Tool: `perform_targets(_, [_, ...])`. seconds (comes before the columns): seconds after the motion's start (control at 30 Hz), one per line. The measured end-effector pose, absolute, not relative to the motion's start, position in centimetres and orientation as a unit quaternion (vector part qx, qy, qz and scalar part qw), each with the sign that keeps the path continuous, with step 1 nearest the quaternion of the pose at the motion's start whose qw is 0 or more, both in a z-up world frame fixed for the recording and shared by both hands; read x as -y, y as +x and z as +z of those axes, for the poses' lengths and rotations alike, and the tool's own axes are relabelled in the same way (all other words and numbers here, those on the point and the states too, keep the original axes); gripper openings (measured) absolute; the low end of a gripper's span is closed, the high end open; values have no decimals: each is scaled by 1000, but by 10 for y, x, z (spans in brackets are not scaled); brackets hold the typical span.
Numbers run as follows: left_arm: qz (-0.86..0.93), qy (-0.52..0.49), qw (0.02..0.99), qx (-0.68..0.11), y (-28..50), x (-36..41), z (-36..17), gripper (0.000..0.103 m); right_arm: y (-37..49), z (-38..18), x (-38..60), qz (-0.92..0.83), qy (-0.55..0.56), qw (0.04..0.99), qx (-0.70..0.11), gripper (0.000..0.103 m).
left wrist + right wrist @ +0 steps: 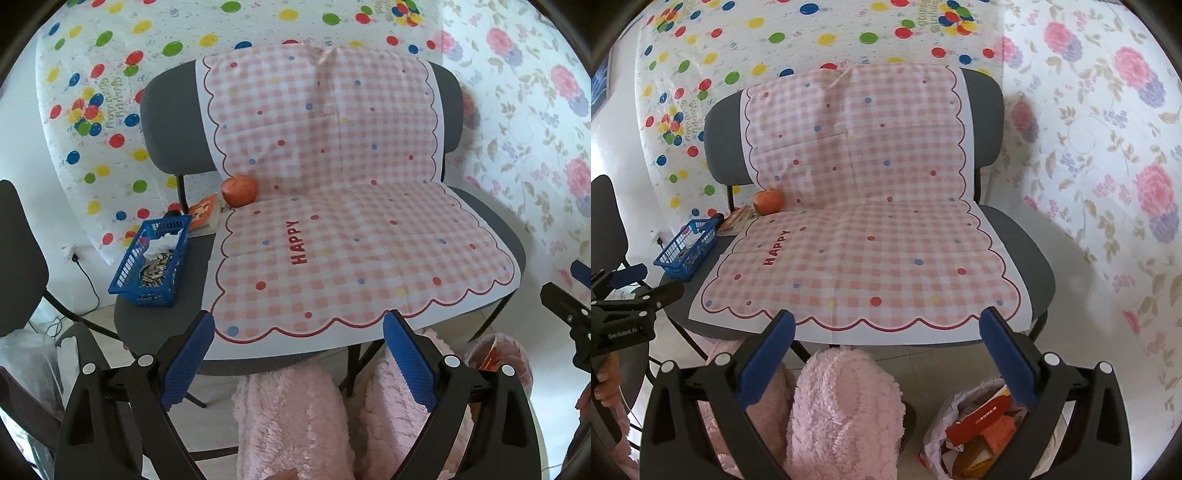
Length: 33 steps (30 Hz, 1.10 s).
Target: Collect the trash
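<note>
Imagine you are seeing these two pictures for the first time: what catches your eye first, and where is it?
First comes the pink checked cloth marked HAPPY, draped over the back and seat of a grey bench. Next, an orange fruit sits at the cloth's left edge where seat meets back, with a blue basket of seed shells and tissue on the bare seat left of it. Both tongs, left and right, stand open and empty near the front edge.

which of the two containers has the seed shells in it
The blue basket on the chair's left edge; the trash bag on the floor holds red and orange packaging instead.
</note>
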<state>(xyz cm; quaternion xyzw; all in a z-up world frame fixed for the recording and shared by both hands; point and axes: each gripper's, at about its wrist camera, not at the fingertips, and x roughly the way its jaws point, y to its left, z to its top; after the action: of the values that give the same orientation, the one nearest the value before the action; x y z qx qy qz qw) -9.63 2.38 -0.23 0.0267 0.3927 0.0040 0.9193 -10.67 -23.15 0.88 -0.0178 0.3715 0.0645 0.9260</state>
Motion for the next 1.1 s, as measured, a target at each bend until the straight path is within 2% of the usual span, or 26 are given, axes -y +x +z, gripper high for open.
perform_targets(1.1, [22, 14, 920, -392, -94, -36, -1, 92, -86, -6, 234, 66, -13, 917, -393, 98])
